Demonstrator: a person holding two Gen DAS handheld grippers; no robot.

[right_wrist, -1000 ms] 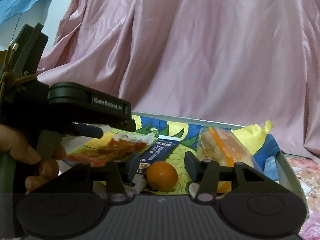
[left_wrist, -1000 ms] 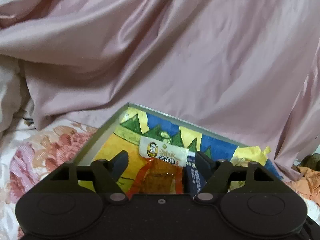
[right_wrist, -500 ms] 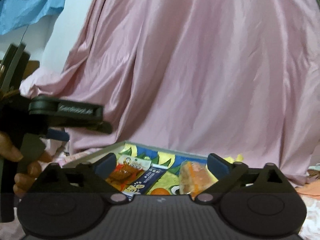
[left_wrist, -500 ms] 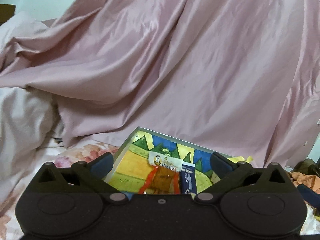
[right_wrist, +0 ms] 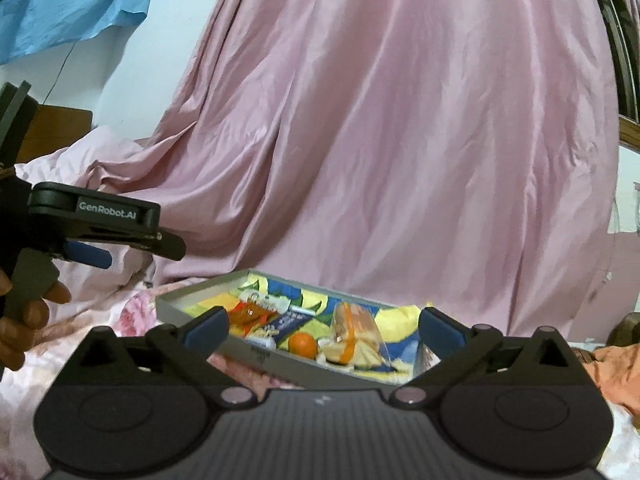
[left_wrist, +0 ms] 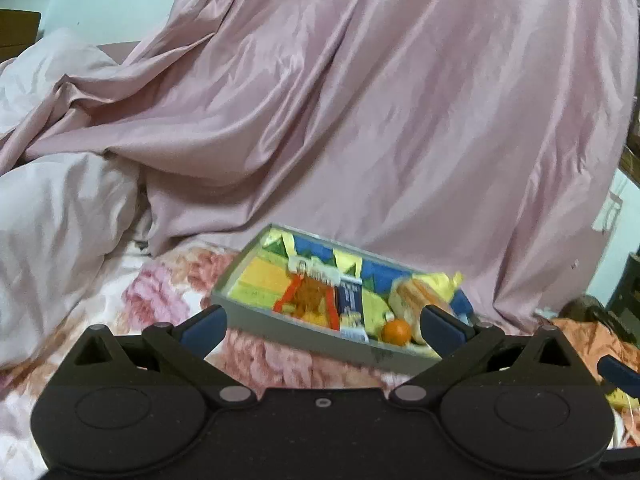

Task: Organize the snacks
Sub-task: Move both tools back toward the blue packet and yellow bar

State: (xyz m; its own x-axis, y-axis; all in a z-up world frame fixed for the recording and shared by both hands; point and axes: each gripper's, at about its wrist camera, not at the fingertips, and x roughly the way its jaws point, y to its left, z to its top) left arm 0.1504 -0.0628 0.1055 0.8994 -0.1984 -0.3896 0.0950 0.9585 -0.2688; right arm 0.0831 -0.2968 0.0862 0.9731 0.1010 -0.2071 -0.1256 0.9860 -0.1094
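Snacks sit together in the tray (right_wrist: 192, 305), which rests on the flowered bedspread (left_wrist: 168, 292) in front of the pink sheet (left_wrist: 360, 120): an orange packet (right_wrist: 250, 314), a dark blue packet (right_wrist: 286, 322), a small orange (right_wrist: 303, 345) and a clear bag of bread (right_wrist: 354, 336). The left hand-held gripper (left_wrist: 323, 322) and the right hand-held gripper (right_wrist: 323, 322) both hang short of the tray, jaws spread wide with nothing between them; both have just been opening.

Main risk, as I judge it, is the soft bed: a knock on the near rim from either gripper could tip the tray. The orange is round and loose, so it would likely roll out first. The bread bag looks easy to crush if pinched hard. With the two grippers close together, they could also bump each other on a reach.
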